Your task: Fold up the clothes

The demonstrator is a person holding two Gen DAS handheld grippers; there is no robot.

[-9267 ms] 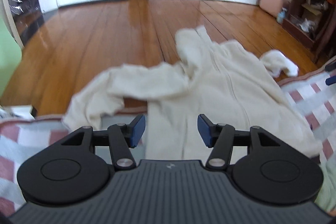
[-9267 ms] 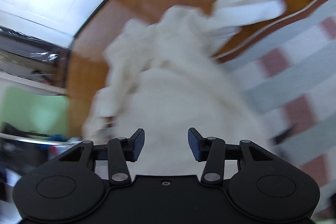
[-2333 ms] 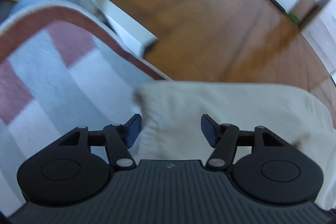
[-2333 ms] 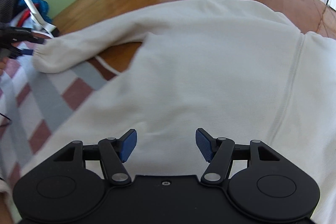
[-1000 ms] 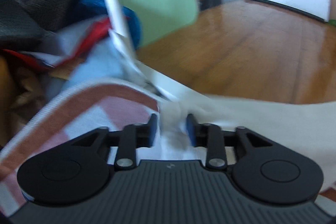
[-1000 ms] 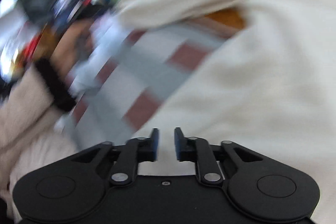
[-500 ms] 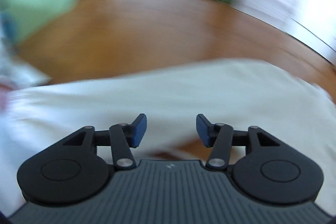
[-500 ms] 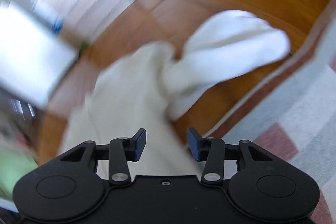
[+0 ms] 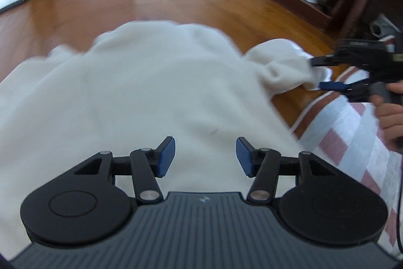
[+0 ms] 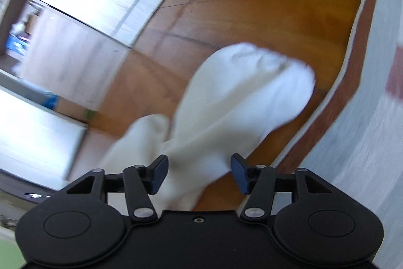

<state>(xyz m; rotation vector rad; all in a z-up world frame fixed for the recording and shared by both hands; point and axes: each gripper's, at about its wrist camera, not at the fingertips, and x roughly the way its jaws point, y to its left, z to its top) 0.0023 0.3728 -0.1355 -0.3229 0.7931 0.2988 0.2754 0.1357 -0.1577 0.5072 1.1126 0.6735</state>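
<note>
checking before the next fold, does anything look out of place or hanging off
Yes. The cream garment is not fully on the checked blanket: its sleeve hangs past the blanket's edge over the wooden floor, beside the open right claw.

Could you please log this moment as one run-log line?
left gripper: open, over cream garment | right gripper: open, at sleeve | fold: unfinished
</note>
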